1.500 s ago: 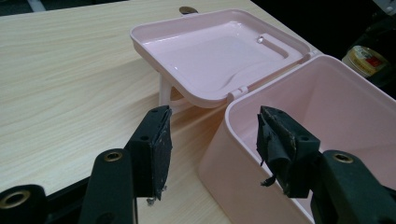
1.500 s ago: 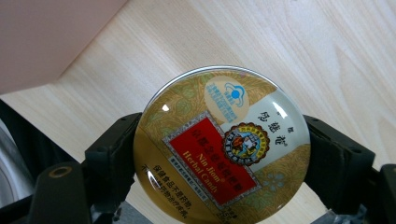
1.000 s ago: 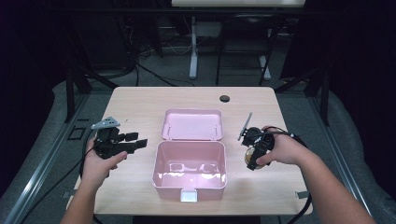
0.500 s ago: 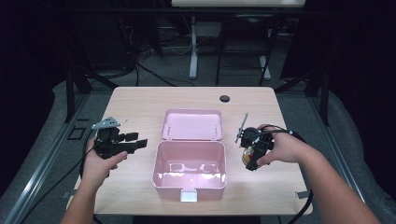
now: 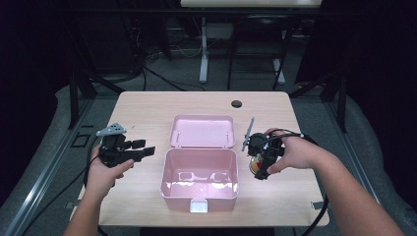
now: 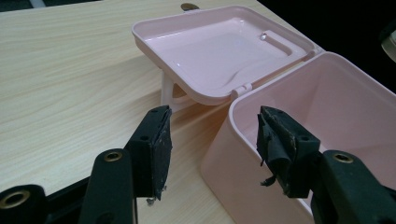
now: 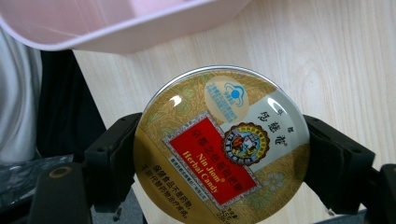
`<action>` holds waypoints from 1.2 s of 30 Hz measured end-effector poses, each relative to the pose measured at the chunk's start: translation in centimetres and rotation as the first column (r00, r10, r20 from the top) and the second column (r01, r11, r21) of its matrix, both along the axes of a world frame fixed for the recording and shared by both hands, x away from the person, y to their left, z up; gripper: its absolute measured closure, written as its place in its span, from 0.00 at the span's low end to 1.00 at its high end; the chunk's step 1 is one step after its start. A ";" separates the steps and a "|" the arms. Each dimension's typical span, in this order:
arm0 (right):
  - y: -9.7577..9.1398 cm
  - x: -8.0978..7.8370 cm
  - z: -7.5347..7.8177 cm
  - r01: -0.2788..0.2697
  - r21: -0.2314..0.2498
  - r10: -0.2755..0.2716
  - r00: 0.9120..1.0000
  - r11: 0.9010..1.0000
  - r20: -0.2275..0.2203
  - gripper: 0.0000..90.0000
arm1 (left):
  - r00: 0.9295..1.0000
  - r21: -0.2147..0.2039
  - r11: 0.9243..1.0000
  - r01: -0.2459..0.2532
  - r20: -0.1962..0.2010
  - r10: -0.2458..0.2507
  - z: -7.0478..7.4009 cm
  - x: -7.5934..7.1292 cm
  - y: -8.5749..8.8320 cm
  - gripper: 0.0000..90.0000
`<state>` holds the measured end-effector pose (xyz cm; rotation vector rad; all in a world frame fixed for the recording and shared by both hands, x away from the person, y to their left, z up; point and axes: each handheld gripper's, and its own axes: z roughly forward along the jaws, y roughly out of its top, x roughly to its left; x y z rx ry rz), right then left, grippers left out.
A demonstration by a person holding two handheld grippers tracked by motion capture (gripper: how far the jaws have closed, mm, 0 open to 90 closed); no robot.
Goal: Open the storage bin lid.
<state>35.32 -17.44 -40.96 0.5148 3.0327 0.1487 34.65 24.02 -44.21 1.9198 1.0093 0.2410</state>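
Observation:
A pink plastic box [image 5: 199, 191] stands open in the middle of the table, its lid [image 5: 201, 131] folded back flat behind it. The box's inside looks bare. My right gripper [image 5: 256, 165] hovers just right of the box, shut on a round gold candy tin [image 5: 253, 166]. In the right gripper view the tin [image 7: 219, 140] has a red label and sits between my right gripper's [image 7: 222, 161] jaws above the wood. My left gripper [image 5: 144, 147] is open left of the box. In the left gripper view my left gripper [image 6: 212, 122] frames the box's near wall [image 6: 224, 154], and the lid [image 6: 219, 51] lies beyond.
The light wooden table [image 5: 147, 108] has a small dark round hole [image 5: 236, 103] near its far edge. Black cables trail from both grippers. Dark floor, table legs and cords lie beyond the far edge.
My right gripper has drifted slightly left toward the box with the tin still held. The left gripper has stayed in place, open.

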 end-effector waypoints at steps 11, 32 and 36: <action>1.7 -0.4 0.8 -0.046 0.002 0.046 0.999 0.999 -0.004 0.22 | 1.000 -0.004 1.000 0.003 -0.001 -0.003 0.0 0.0 0.0 0.50; 5.6 -0.8 0.5 -0.127 0.022 0.127 0.992 0.992 -0.019 0.22 | 1.000 0.012 1.000 0.027 -0.014 -0.026 -0.8 0.2 -1.1 0.52; 5.8 -0.9 0.5 -0.133 0.025 0.134 0.991 0.991 -0.015 0.22 | 0.999 0.022 0.999 0.040 -0.016 -0.039 -1.2 0.2 -1.7 0.56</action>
